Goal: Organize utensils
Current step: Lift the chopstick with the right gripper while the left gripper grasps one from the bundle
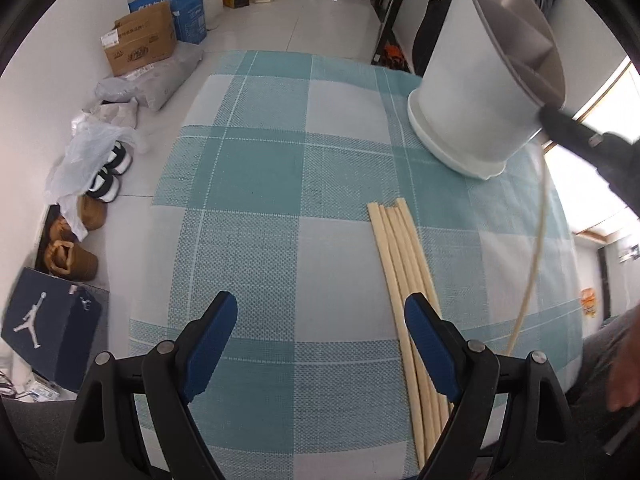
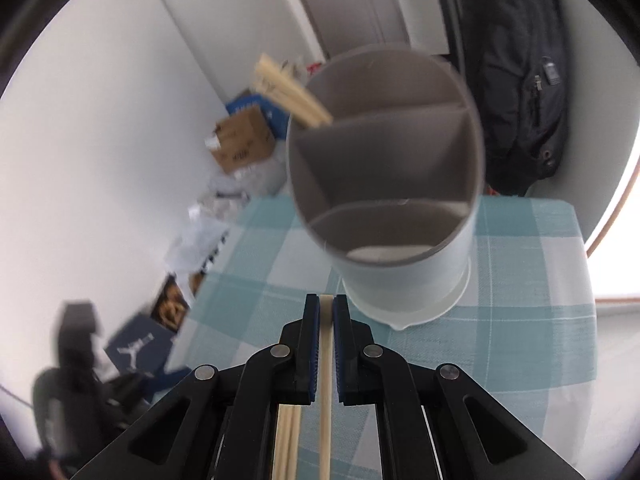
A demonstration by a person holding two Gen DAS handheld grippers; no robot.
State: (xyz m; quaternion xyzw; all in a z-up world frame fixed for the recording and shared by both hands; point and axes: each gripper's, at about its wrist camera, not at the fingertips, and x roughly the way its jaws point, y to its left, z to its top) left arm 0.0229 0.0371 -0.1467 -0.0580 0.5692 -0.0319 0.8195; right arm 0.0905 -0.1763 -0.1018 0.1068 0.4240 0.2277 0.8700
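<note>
A white utensil holder (image 1: 476, 80) with grey dividers stands at the far right of the checked tablecloth (image 1: 280, 200). In the right wrist view the holder (image 2: 384, 184) holds several chopsticks (image 2: 288, 92) in its far left compartment. Several loose chopsticks (image 1: 404, 280) lie on the cloth in front of the holder. My left gripper (image 1: 320, 344) is open and empty, low over the cloth, its right finger over the loose chopsticks. My right gripper (image 2: 326, 308) is shut on one chopstick (image 2: 325, 380), held just in front of the holder. That chopstick also shows in the left wrist view (image 1: 534, 248).
Cardboard boxes (image 1: 140, 40), plastic bags (image 1: 88, 152), shoes (image 1: 108, 172) and a dark shoebox (image 1: 52, 328) lie on the floor left of the table. A black backpack (image 2: 516, 80) hangs behind the holder. A bright window (image 1: 592, 168) is at the right.
</note>
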